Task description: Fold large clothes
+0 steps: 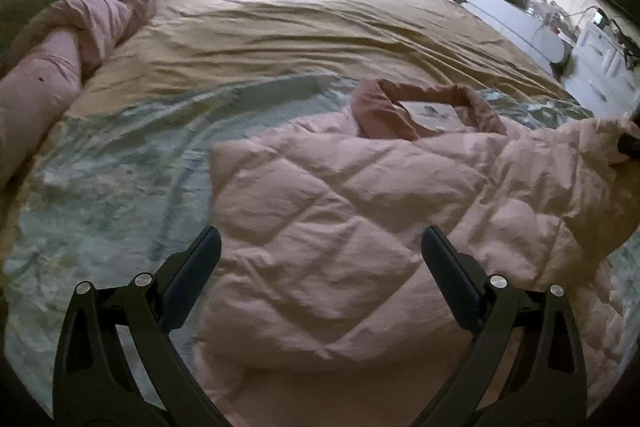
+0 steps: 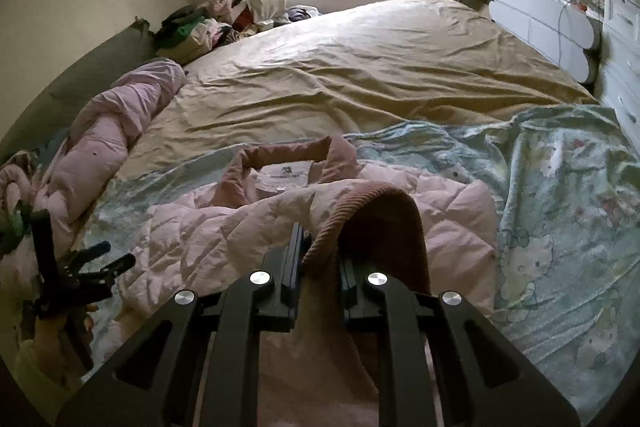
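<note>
The likeliest slip, to my eye, starts on the left: the left gripper (image 1: 320, 255) hangs over the pink quilted jacket (image 1: 340, 219) with its jaws spread wide and nothing between them, so that side of the garment is unpinned, and if the right side is pulled across, the slick padded shell could slide over the blue patterned sheet (image 1: 120, 163) rather than crease where a fold is wanted. Moving rightward along the jacket, the puffy filling may spring back and undo a fold unless it is pressed flat. At the jacket's right end the right gripper (image 2: 320, 259) is clamped tight on the darker ribbed cuff (image 2: 372, 219) of a sleeve; the bite looks shallow, on the knit edge only, so the weight of the sleeve might drag it out of the jaws. The jacket itself lies spread on the blue sheet at the near end of the bed, front down as far as I can judge, its diamond quilting rumpled, its ribbed collar (image 1: 424, 103) standing in a loop at the far edge with a white label just inside it, and the tan bedcover (image 1: 320, 27) beyond that collar.
</note>
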`<state>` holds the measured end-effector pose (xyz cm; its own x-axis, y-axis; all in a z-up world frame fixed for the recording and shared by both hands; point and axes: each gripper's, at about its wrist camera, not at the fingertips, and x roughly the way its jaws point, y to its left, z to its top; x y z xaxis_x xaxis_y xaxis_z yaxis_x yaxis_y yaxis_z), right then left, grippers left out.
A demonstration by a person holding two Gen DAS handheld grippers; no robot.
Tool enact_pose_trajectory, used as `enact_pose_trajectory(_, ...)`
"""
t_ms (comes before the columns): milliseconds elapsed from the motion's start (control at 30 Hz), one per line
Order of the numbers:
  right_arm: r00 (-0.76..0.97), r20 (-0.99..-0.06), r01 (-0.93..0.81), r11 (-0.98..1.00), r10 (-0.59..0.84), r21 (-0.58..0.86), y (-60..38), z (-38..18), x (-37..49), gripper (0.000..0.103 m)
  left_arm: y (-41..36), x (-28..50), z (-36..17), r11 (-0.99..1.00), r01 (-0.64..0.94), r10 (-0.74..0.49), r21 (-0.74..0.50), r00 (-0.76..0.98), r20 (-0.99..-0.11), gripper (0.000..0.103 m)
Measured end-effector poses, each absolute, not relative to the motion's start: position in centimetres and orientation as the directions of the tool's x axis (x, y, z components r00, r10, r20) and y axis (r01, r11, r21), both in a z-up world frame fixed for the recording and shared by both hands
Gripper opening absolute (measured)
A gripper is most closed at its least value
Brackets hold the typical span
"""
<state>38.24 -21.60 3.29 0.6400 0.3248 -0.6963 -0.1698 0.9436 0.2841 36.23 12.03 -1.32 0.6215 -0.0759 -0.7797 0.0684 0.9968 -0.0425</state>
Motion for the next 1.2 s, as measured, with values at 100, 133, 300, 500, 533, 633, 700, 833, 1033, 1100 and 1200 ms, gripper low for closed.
enact_pose_trajectory(100, 0.637, -0.707, -0.165, 0.951, 0.306, 0.263, -21.6, 3.0, 38.3, 0.018, 11.0, 36.5, -2.5, 0.995, 0.095, -0.073, -0.02, 0.605, -0.793, 0.092)
enact_pose_trajectory(133, 0.639, -0.713, -0.154, 0.956, 0.289, 0.249, -21.7, 2.8, 38.3, 0.018, 10.8, 36.5, -3.1, 0.995, 0.1, -0.072, -0.015, 0.594, -0.801, 0.089)
enact_pose_trajectory(300, 0.646, -0.722, -0.105, 0.965, 0.249, 0.239, -23.0, 2.8, 37.8, 0.02, 10.0, 36.5, -4.8, 0.994, 0.111, -0.071, -0.009, 0.57, -0.819, 0.086)
enact_pose_trajectory(500, 0.692, -0.677, -0.151, 0.967, 0.252, 0.205, -21.6, 4.8, 36.0, 0.042, 10.3, 36.0, -3.6, 0.992, 0.121, -0.101, -0.038, 0.579, -0.809, 0.086)
enact_pose_trajectory(533, 0.691, -0.677, -0.163, 0.967, 0.253, 0.195, -20.9, 5.0, 35.9, 0.042, 10.3, 36.0, -3.5, 0.991, 0.128, -0.106, -0.038, 0.58, -0.808, 0.086)
enact_pose_trajectory(633, 0.677, -0.683, -0.211, 0.962, 0.273, 0.175, -18.5, 5.0, 36.1, 0.049, 9.9, 36.0, -3.9, 0.989, 0.149, -0.099, -0.016, 0.565, -0.819, 0.086)
enact_pose_trajectory(700, 0.651, -0.708, -0.233, 0.96, 0.272, 0.155, -16.6, 4.1, 36.5, 0.052, 9.9, 36.3, -4.6, 0.989, 0.149, -0.102, -0.022, 0.551, -0.828, 0.086)
enact_pose_trajectory(833, 0.593, -0.764, -0.255, 0.959, 0.255, 0.122, -14.1, 1.6, 37.6, 0.056, 10.0, 36.7, -6.1, 0.991, 0.132, -0.096, -0.03, 0.535, -0.839, 0.087)
enact_pose_trajectory(1033, 0.462, -0.871, -0.207, 0.975, 0.165, 0.075, -13.2, -5.2, 40.3, 0.059, 9.9, 36.9, -7.7, 0.991, 0.126, -0.103, -0.041, 0.539, -0.836, 0.089)
enact_pose_trajectory(1100, 0.456, -0.874, -0.202, 0.976, 0.167, 0.081, -13.5, -6.9, 40.6, 0.06, 9.9, 37.0, -8.0, 0.99, 0.134, -0.103, -0.036, 0.542, -0.834, 0.089)
enact_pose_trajectory(1200, 0.468, -0.87, -0.19, 0.979, 0.156, 0.073, -13.4, -8.4, 40.7, 0.061, 9.9, 37.2, -8.6, 0.99, 0.139, -0.103, -0.032, 0.539, -0.836, 0.09)
